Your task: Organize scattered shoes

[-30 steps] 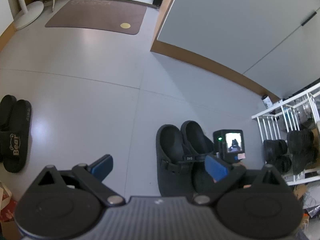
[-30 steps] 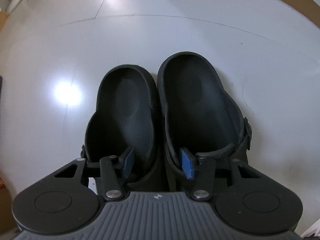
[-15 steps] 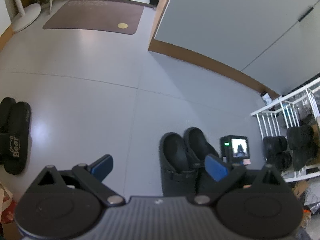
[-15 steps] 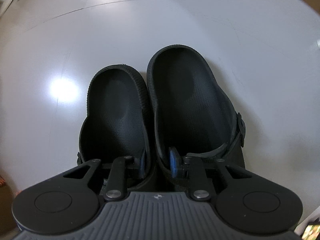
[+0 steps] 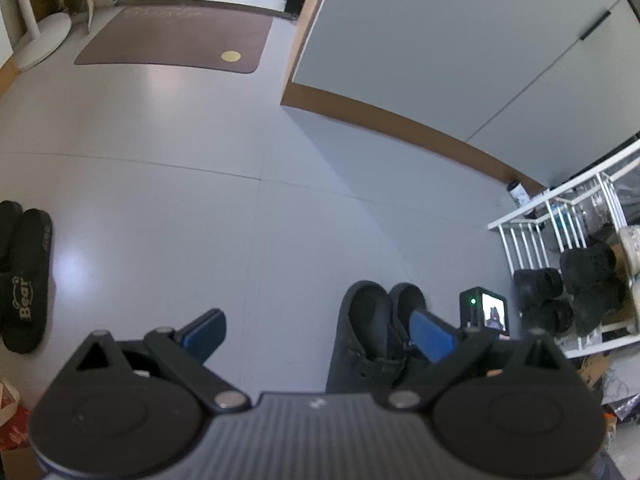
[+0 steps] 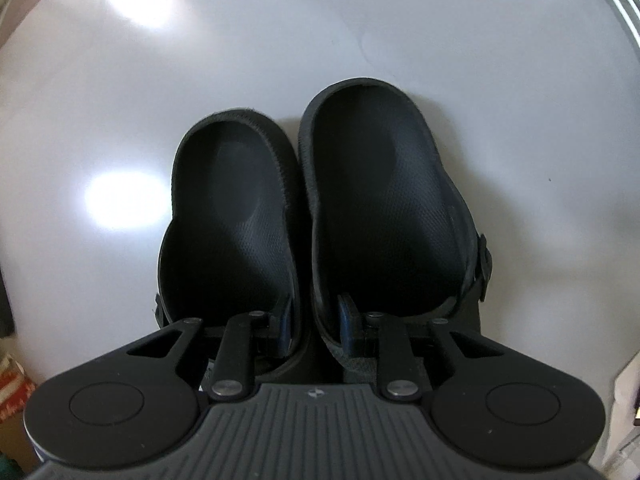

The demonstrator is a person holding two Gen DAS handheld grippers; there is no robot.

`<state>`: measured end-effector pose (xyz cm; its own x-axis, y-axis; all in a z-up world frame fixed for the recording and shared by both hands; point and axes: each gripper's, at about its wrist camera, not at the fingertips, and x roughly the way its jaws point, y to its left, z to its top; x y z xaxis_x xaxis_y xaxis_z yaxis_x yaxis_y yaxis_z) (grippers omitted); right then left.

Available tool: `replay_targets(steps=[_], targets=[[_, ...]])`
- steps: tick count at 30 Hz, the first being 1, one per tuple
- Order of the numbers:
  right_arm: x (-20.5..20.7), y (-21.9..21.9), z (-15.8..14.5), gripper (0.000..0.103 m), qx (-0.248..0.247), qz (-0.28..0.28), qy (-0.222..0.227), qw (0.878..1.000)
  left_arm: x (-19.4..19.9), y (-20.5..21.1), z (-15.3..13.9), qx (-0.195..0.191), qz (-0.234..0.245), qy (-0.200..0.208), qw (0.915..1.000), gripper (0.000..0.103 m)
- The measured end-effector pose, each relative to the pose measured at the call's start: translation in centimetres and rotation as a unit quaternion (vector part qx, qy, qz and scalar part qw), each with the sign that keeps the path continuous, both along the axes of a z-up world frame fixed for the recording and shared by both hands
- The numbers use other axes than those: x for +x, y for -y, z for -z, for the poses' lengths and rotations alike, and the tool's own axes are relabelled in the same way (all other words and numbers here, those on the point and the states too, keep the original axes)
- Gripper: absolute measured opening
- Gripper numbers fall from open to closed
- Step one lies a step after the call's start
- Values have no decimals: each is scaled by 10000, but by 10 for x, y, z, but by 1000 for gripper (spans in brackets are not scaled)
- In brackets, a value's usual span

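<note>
Right tool [image 6: 312,326] clamps the adjoining inner walls of two matte black, rounded rubber clogs [image 6: 380,204] above the glossy grey floor [image 6: 240,60]. Left tool [image 5: 316,330] stands apart, empty.

Both grippers look the same: the left gripper [image 5: 316,336] and right gripper [image 6: 312,322] have matte black bodies with a ribbed grey centre panel. Round black discs sit either side, with silver pivot screws on the linkage arms. Finger pads [image 5: 432,338] are blue.
</note>
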<state>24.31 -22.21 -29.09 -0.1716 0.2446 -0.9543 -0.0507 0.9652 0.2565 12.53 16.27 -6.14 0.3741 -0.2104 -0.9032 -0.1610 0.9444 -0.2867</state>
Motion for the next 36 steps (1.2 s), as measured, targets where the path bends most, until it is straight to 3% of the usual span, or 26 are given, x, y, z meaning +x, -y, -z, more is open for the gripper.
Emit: replay_targets(steps=[5,7,12,19,25,36], targets=[[10,-2,4,36,-1,-169,-129,9998,-7,0,-2,54,72,-19,10000,100],[18,-11,3,40,-114,-476,-105,9987,-9,-5,-4,36,-27,7,10000,100],[37,-20,6,40,-205,-614,-71,9979,-5,-17,-1,15,-210,19,9998,100],[45,-36,39,40,-408,-1113,-593,9912,-2,-11,4,1,-69,-55,10000,100],[55,-48,46,41,-401,-1616,-828,9826,-2,-5,3,-36,-5,-36,10000,100],[67,-43,62,43,-367,-1637,-829,9823,5,-1,11,16,-21,-129,9999,100]])
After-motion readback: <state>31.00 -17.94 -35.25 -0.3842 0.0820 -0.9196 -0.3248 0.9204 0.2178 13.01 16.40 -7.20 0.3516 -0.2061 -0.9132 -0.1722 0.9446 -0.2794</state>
